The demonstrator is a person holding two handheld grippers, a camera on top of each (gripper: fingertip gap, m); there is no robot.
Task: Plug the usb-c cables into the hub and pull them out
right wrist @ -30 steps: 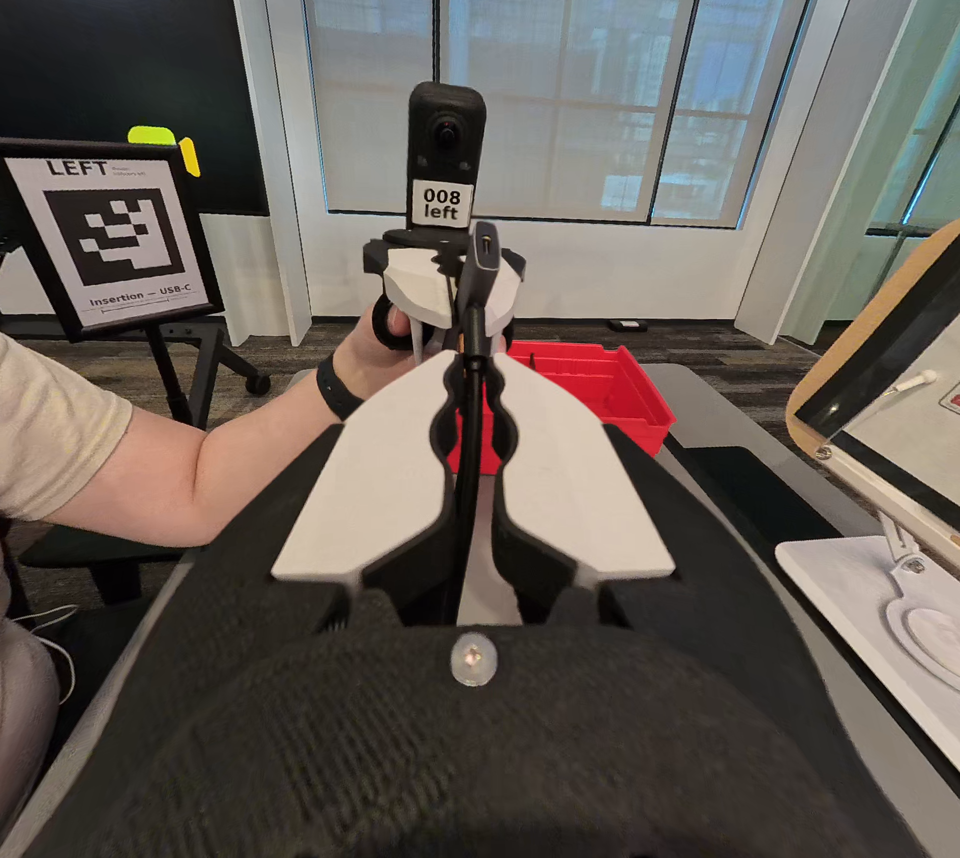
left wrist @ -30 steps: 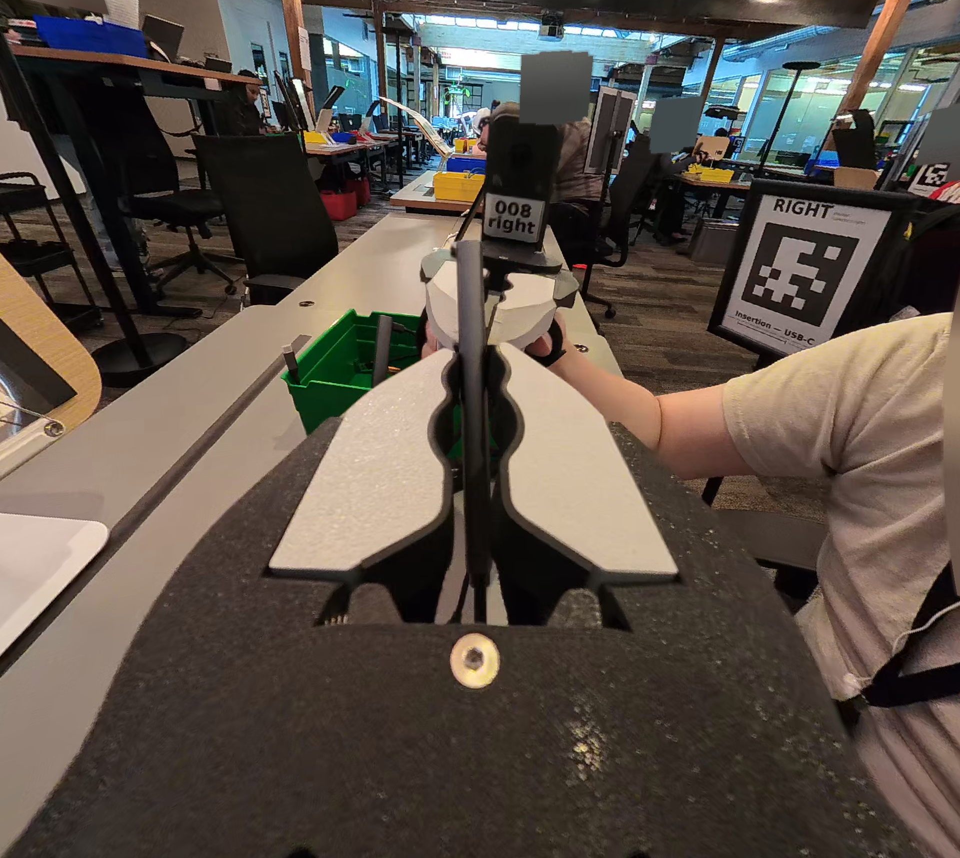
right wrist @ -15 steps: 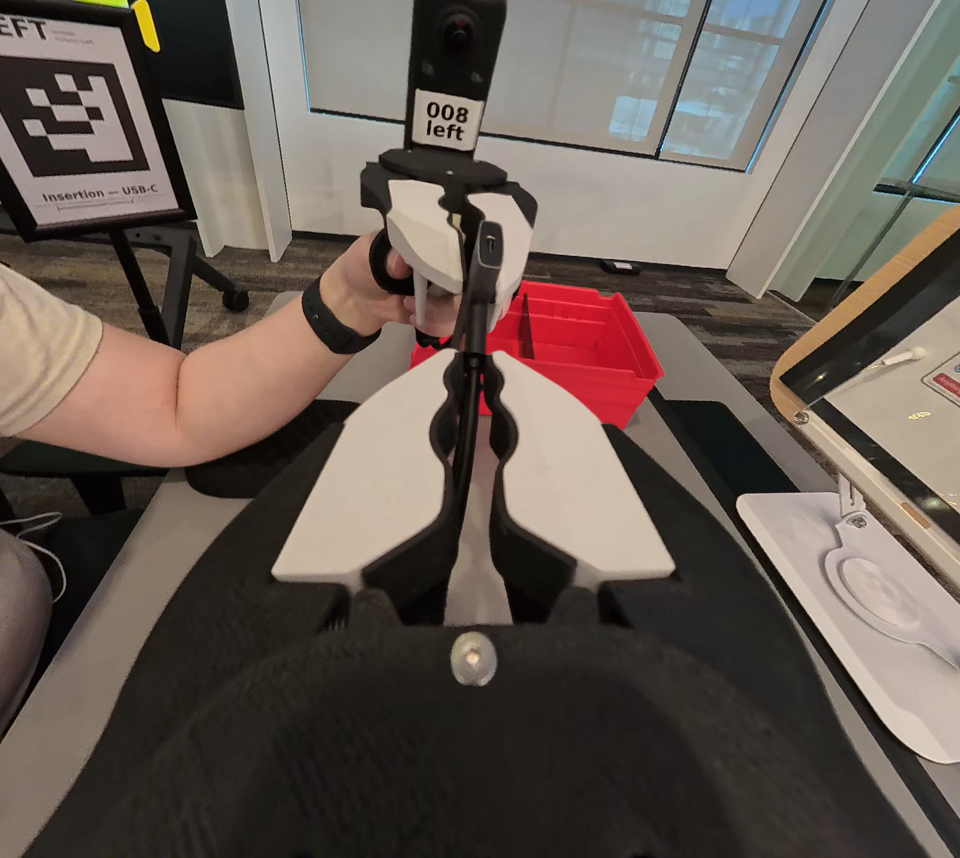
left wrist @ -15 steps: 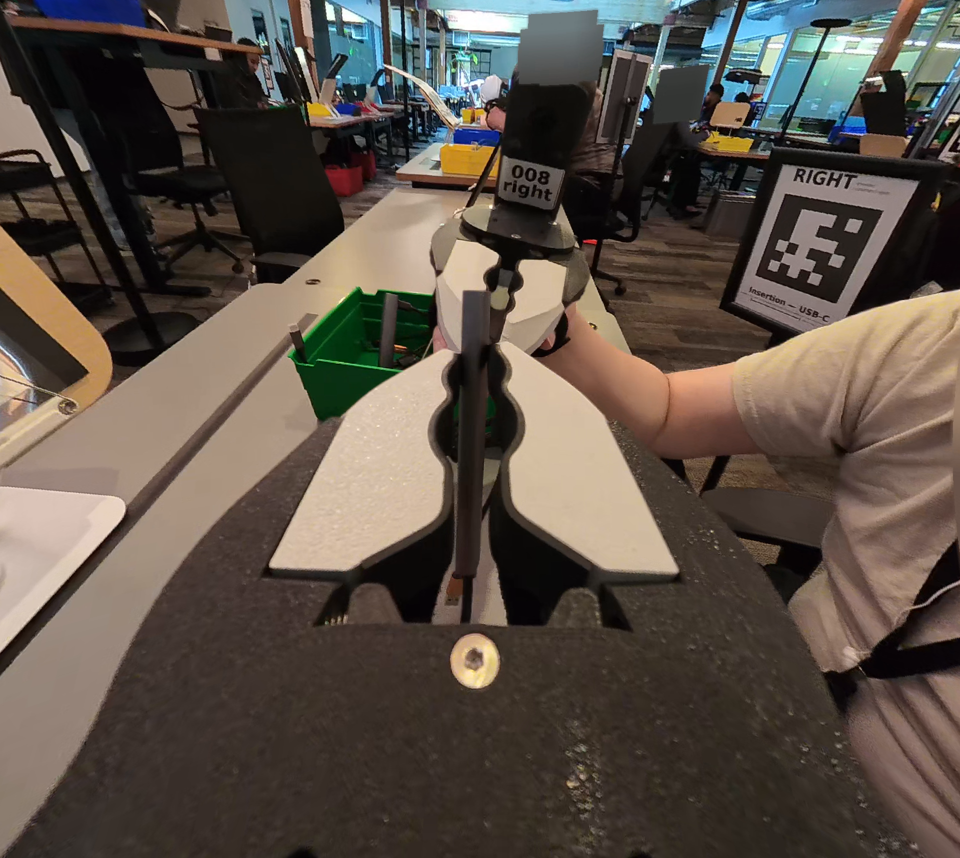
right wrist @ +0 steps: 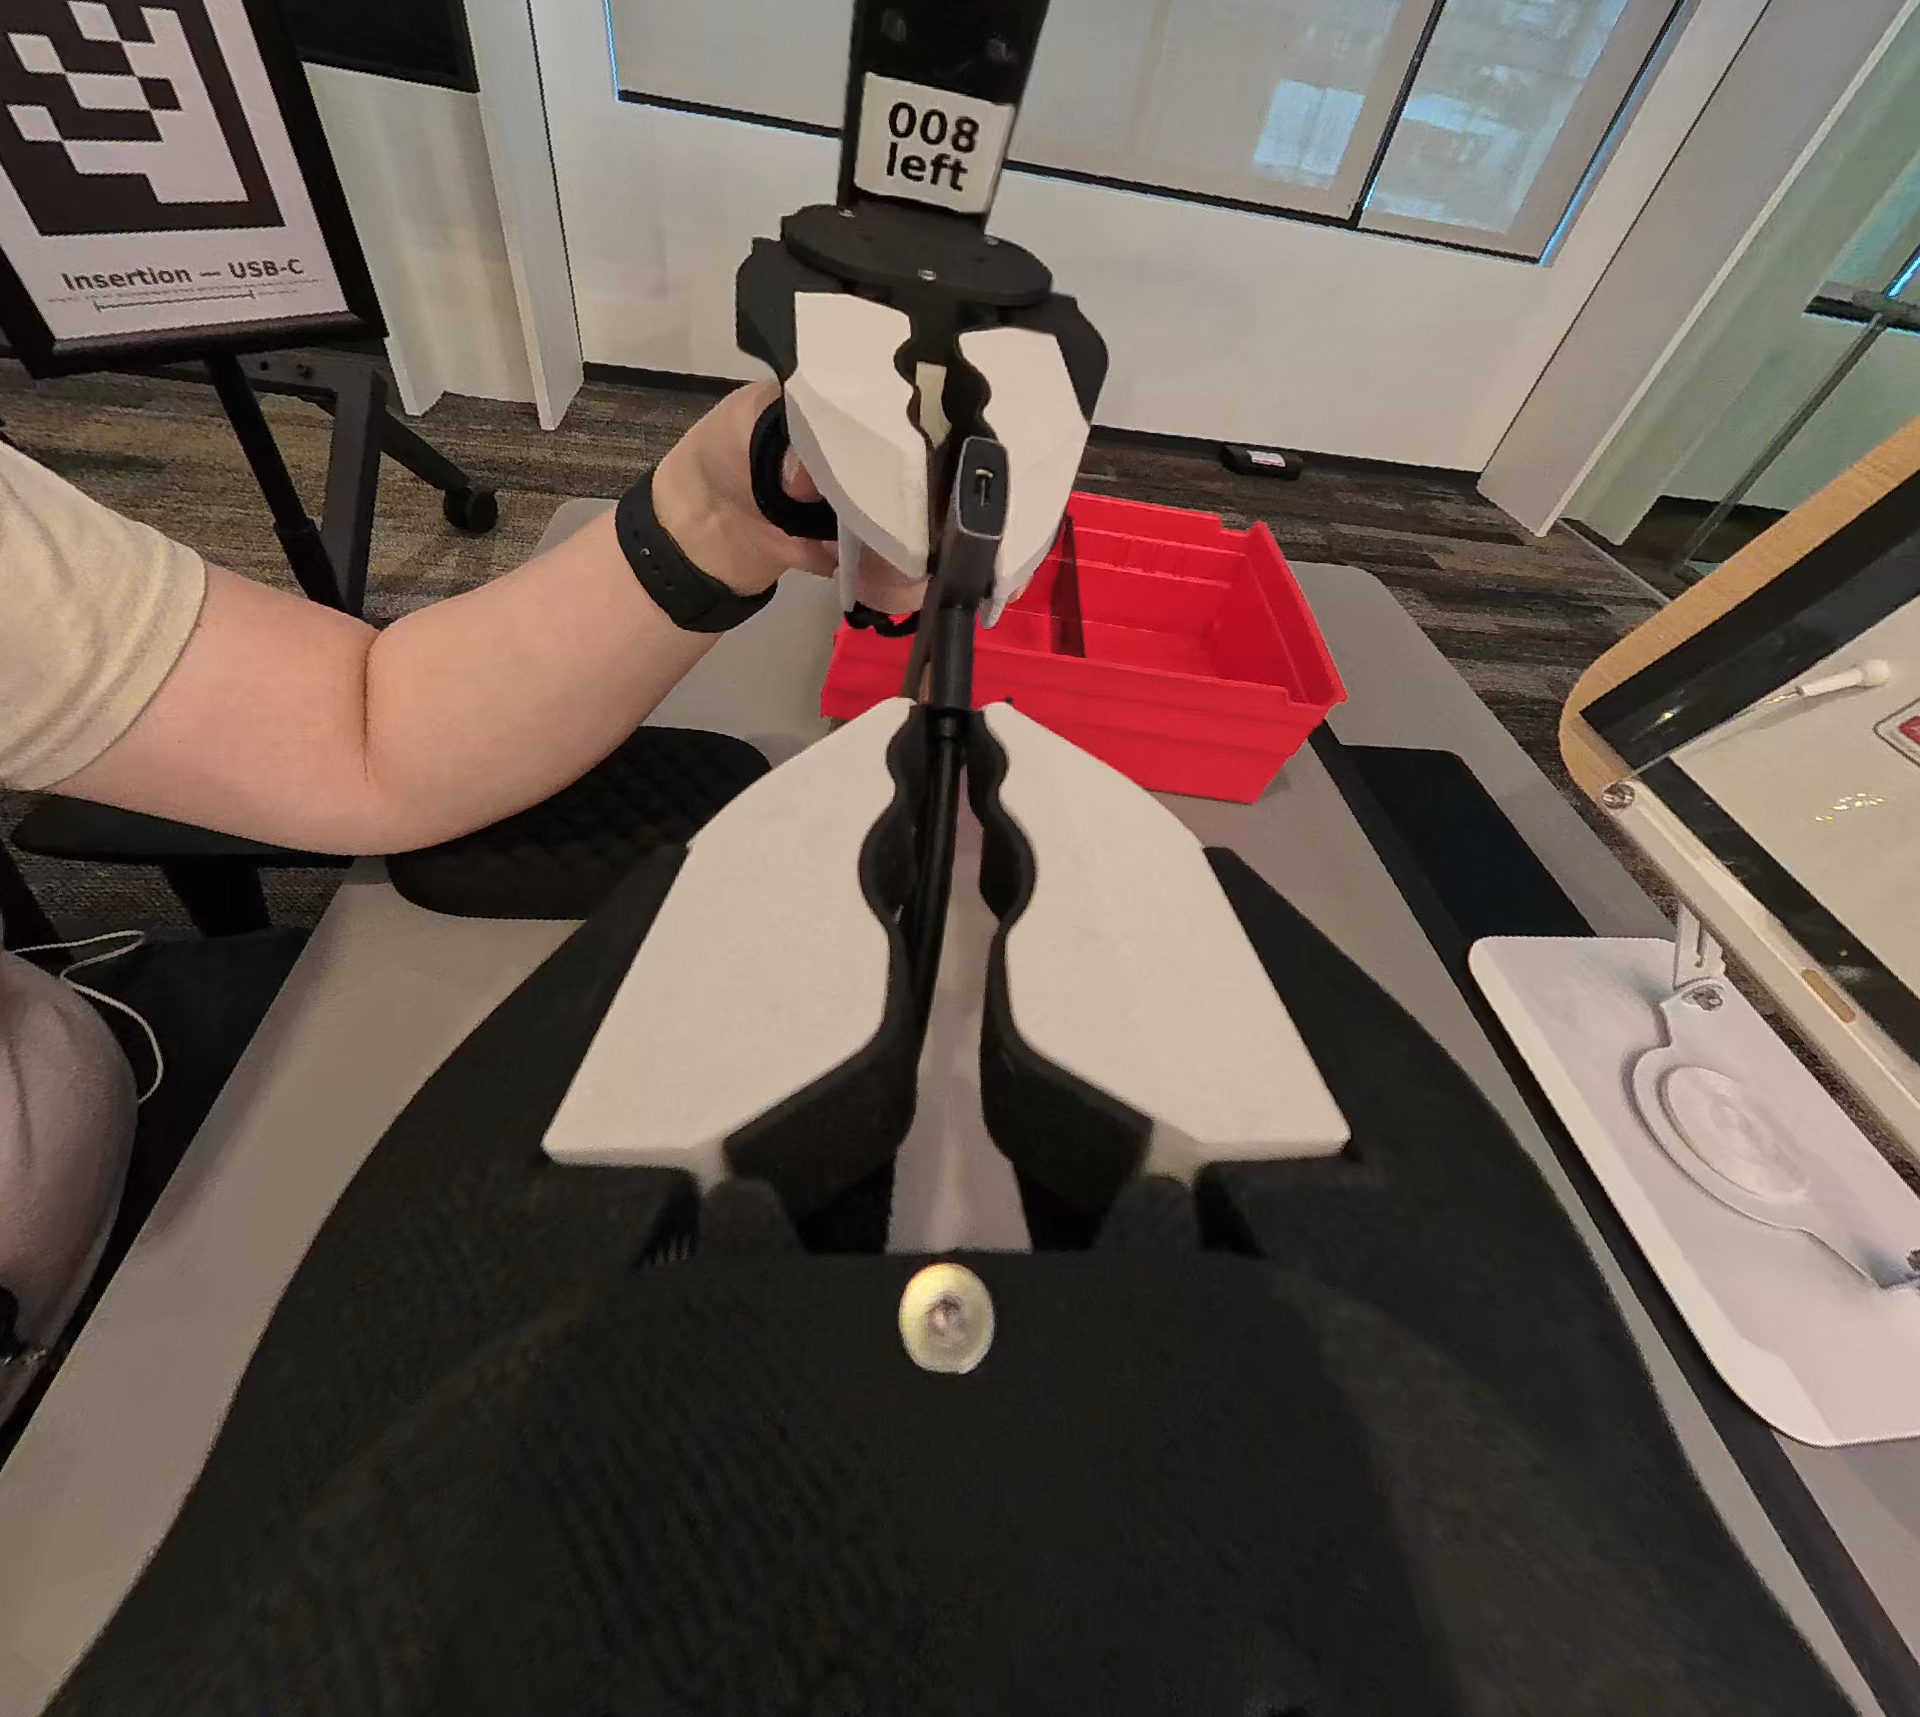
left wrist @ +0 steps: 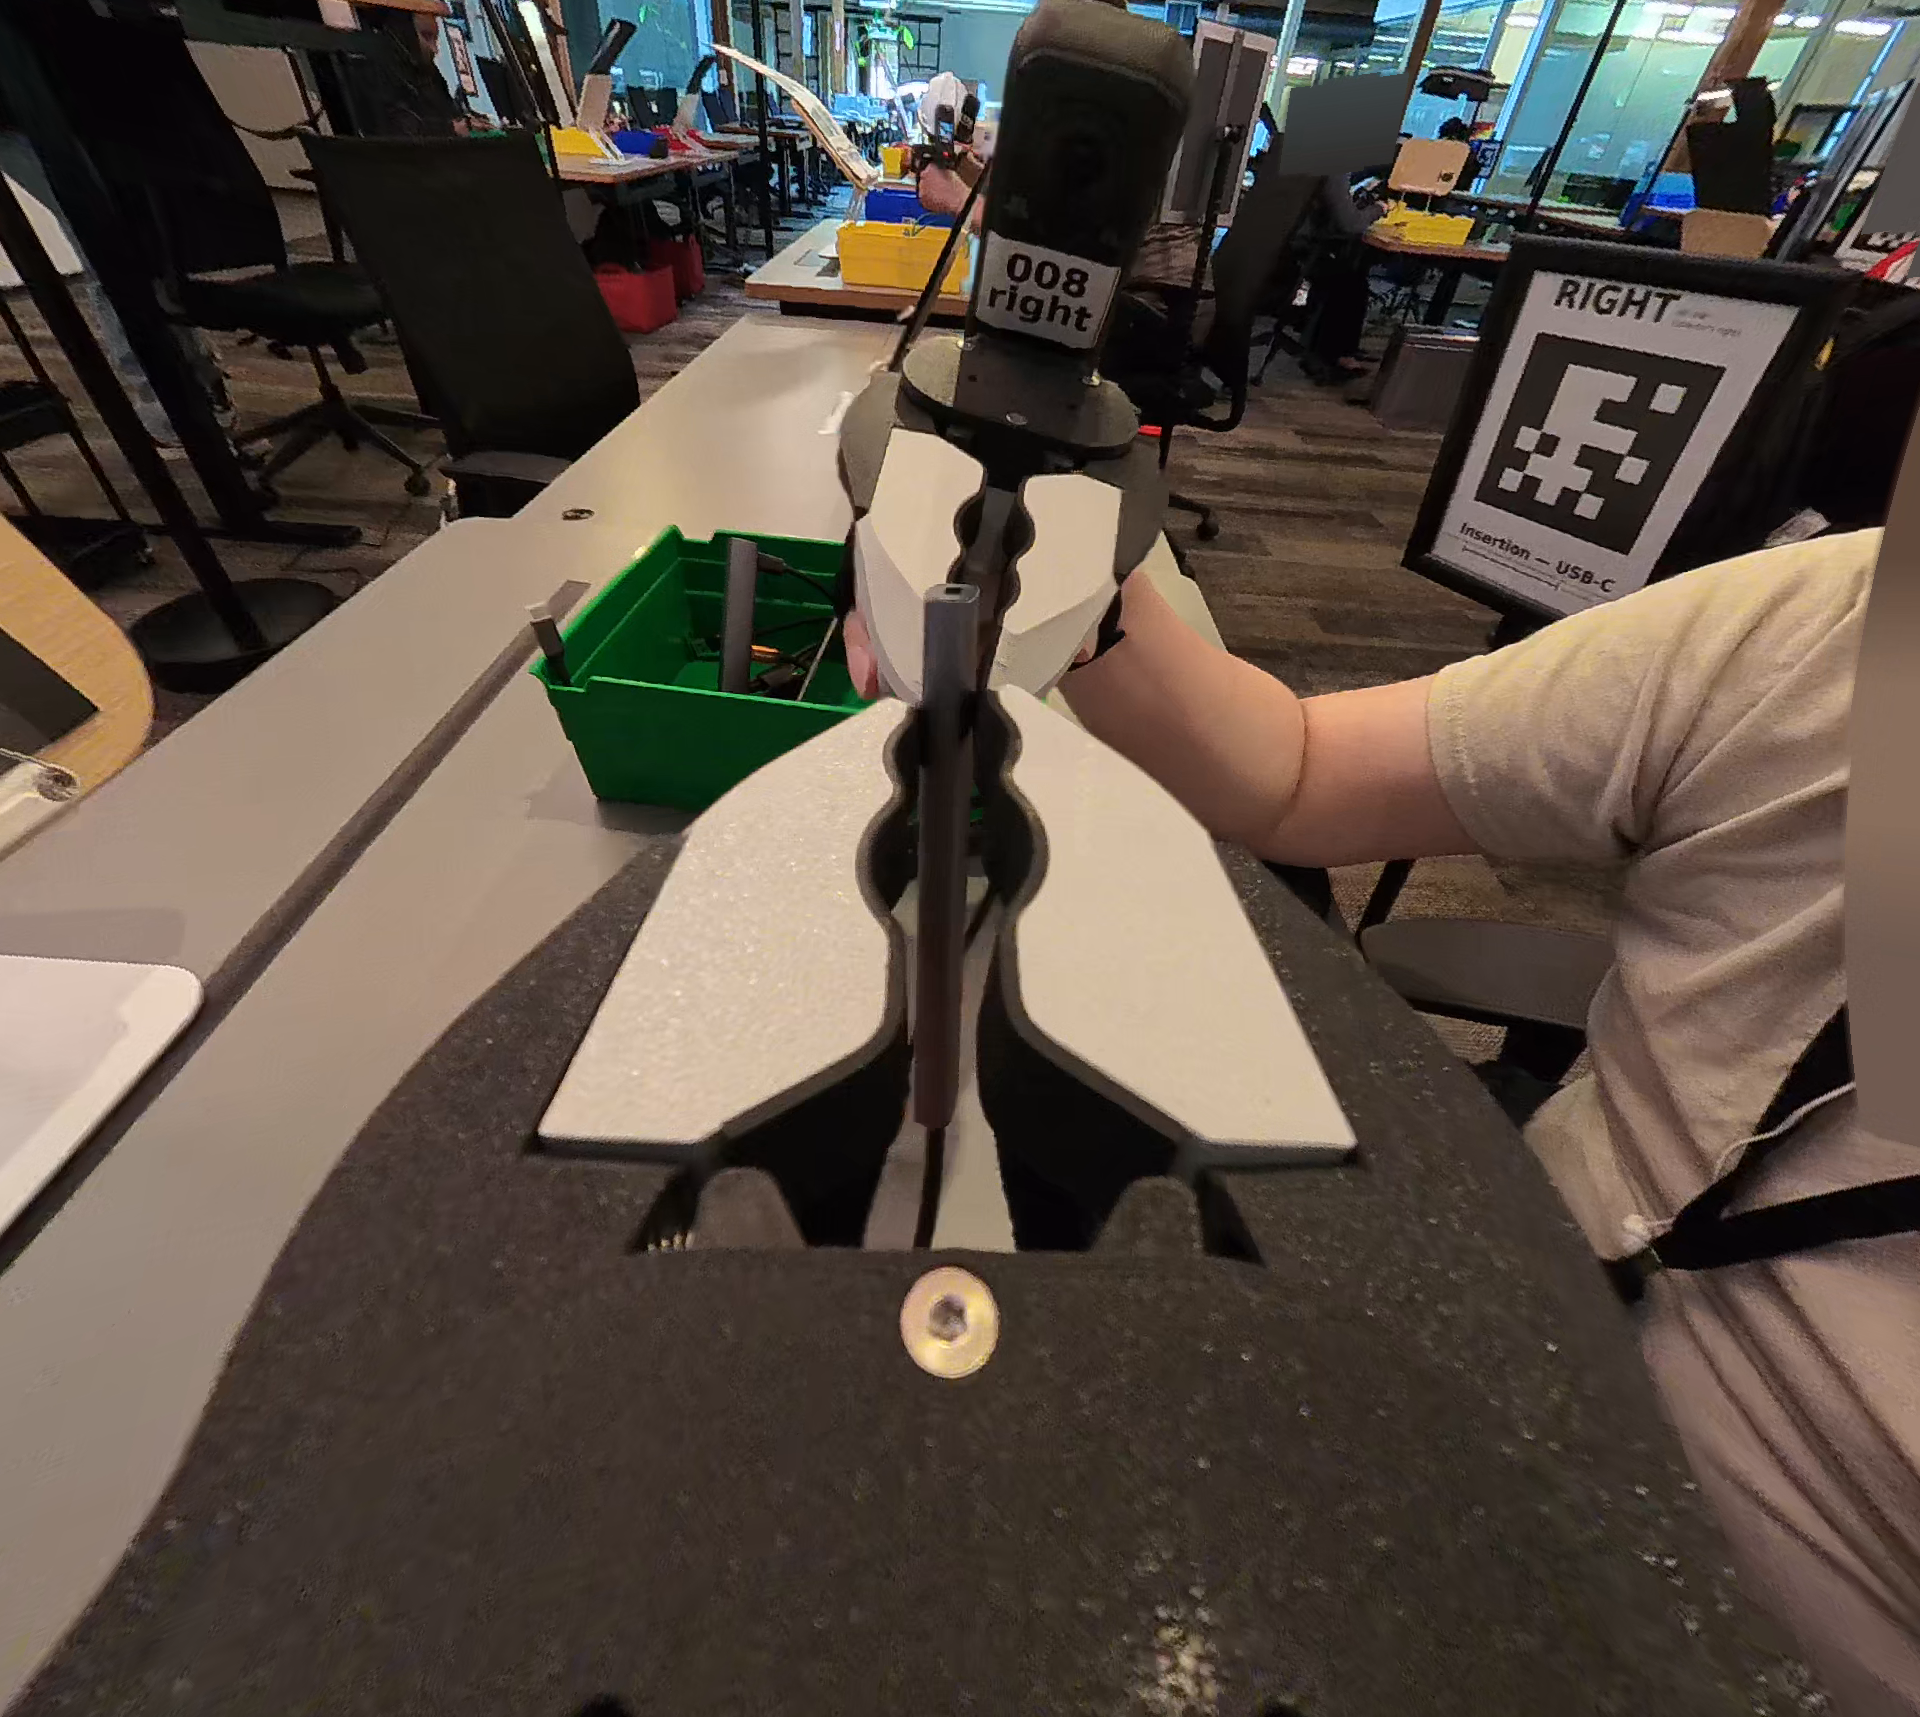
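Note:
My left gripper [left wrist: 948,717] is shut on a slim grey hub [left wrist: 940,888] that sticks out forward, its port end [left wrist: 951,597] facing the other gripper. My right gripper [right wrist: 945,717] is shut on a black USB-C cable [right wrist: 940,794]; the cable's grey plug [right wrist: 982,498] points at the left gripper's white fingers [right wrist: 852,441]. The two grippers face each other above the grey table [left wrist: 312,732], held by a person's hands. In the left wrist view the right gripper's fingers [left wrist: 1070,566] stand just behind the hub's end. Plug and hub look close; I cannot tell if they touch.
A green bin [left wrist: 665,732] with several cables and hubs stands behind the right gripper. A red bin [right wrist: 1143,711] stands behind the left gripper. A white stand with a framed screen [right wrist: 1714,1148] is on the right. Marker signs [left wrist: 1600,431] [right wrist: 135,109] stand beside the table. My two grippers' fingertips are within a few centimetres of each other.
Both grippers have moved toward each other and now loom larger in each other's view. The plug and the hub's end have drawn closer. Both stay shut on their loads.

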